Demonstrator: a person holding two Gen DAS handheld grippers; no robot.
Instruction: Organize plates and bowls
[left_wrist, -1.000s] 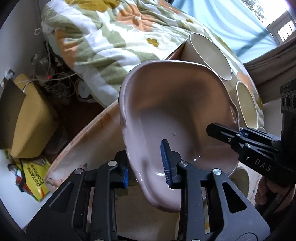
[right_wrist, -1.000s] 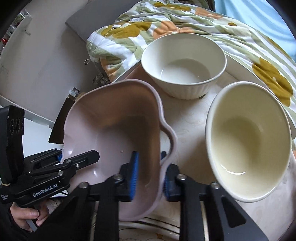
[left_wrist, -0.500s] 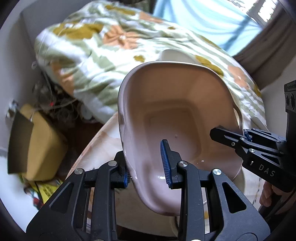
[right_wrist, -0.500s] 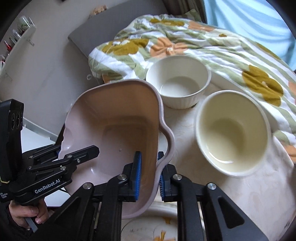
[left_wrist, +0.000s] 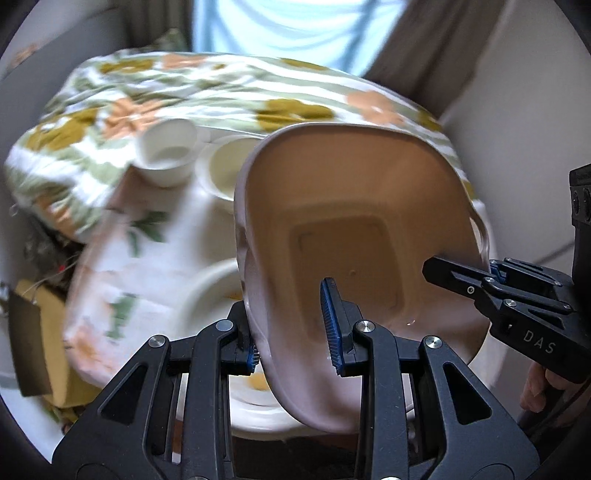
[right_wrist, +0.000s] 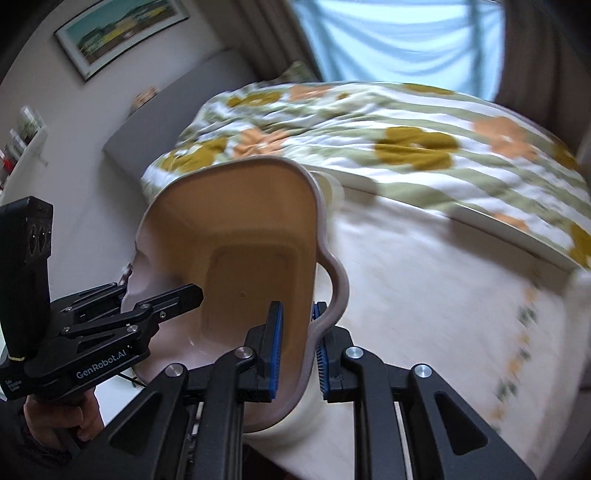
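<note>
Two grippers, left (left_wrist: 291, 325) and right (right_wrist: 297, 347), clench my pink dish (left_wrist: 354, 236) by opposite rims above the surface (right_wrist: 424, 295); uneven pulling could twist it loose.

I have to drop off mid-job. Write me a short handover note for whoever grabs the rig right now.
Left gripper: shut on the pink dish, fingers over its left wall.
Right gripper: shut on the same dish by its handle side.
Dish: in the air, tilted, over the white plate on the table.
White bowl and cream bowl sit apart at the far edge.
Done: dish picked up.
Left: set it down, group the bowls.
</note>
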